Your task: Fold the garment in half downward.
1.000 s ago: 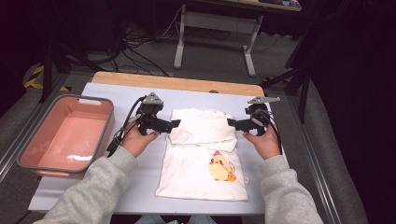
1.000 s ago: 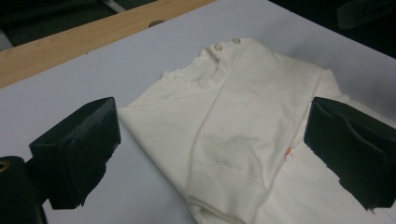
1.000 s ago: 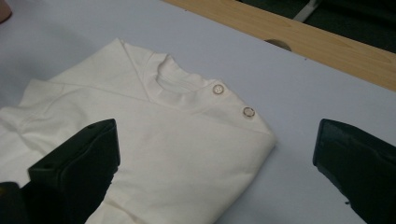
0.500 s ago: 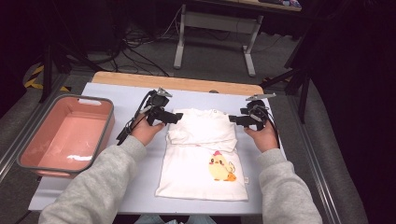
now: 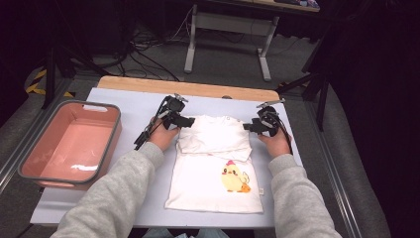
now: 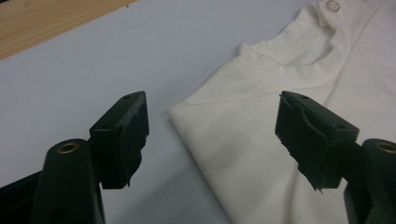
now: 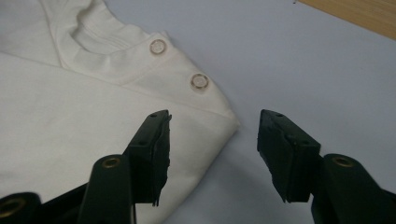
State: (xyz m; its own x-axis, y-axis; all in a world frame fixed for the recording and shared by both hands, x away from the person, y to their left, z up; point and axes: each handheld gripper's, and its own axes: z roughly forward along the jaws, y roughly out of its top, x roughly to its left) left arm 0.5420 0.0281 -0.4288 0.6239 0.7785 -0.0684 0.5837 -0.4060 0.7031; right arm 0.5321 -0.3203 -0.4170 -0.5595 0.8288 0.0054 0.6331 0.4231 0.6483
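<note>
One small white cotton T-shirt with yellow chick print [image 5: 218, 158] flat on light blue-grey bench top [image 5: 124, 106], centre, top part folded down over body. Left gripper [image 5: 190, 121] at shirt's upper left corner; jaws wide, straddling folded corner [image 6: 187, 112], one jaw over bare bench, other over cloth. Right gripper [image 5: 247, 127] at upper right corner; jaws wide, corner [image 7: 229, 122] between them, not pinched. Two round snap buttons [image 7: 199, 81] on shoulder. One pink plastic tub [image 5: 69, 144] at left edge of bench.
</note>
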